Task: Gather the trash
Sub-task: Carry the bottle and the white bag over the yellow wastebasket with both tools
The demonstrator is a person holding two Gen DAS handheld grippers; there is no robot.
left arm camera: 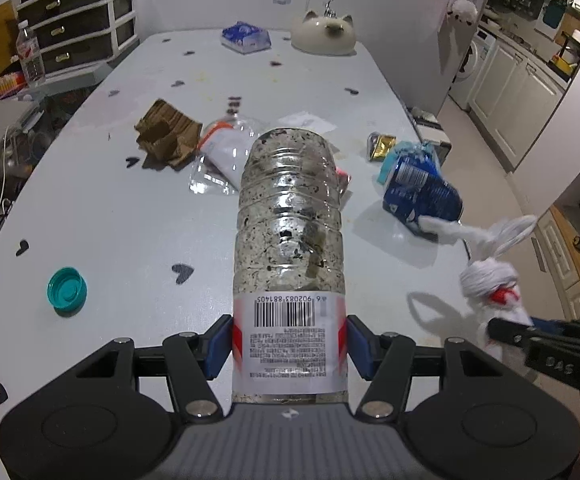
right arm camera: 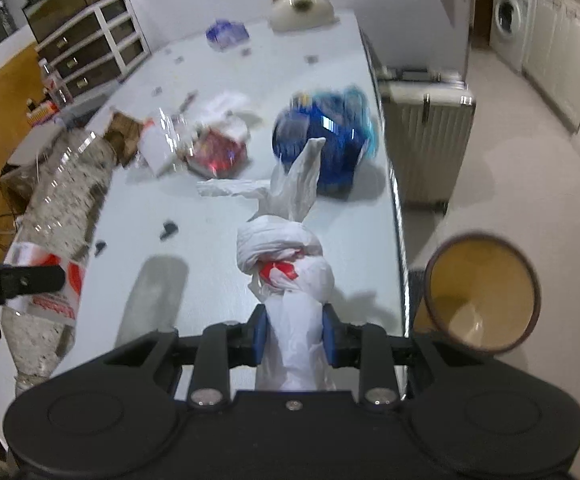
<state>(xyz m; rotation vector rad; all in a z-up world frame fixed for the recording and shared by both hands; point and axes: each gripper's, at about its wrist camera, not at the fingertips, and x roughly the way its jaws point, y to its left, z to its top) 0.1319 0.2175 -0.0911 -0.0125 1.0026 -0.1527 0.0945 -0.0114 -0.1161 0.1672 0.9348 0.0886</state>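
Two hand-held grippers: both loaded above a pale, glossy bench (left arm camera: 90,208) dotted with small dark heart shapes.
Left hand-held gripper (left arm camera: 289,346): blue pads clamped on the labelled end of a clear ribbed plastic bottle (left arm camera: 289,220), its inside speckled with dark grime; the bottle juts forward over the bench, barcode uppermost.
Right hand-held gripper (right arm camera: 294,338): blue pads pinched on the neck of a knotted white plastic bag (right arm camera: 286,256), thin and crinkled, with red print at the knot and its loose handles splayed forward.
Still on the bench: a dented blue drinks can (left arm camera: 422,192) lying on its side; crumpled brown cardboard (left arm camera: 168,136); a flattened clear plastic wrapper (left arm camera: 222,156); gold foil wrapper (left arm camera: 382,146); a round teal screw cap (left arm camera: 67,290), open side up.
Far end: a cat-faced cream ceramic dish (left arm camera: 324,34).
Beside the bench's right edge: a round brown-rimmed bin (right arm camera: 484,292).
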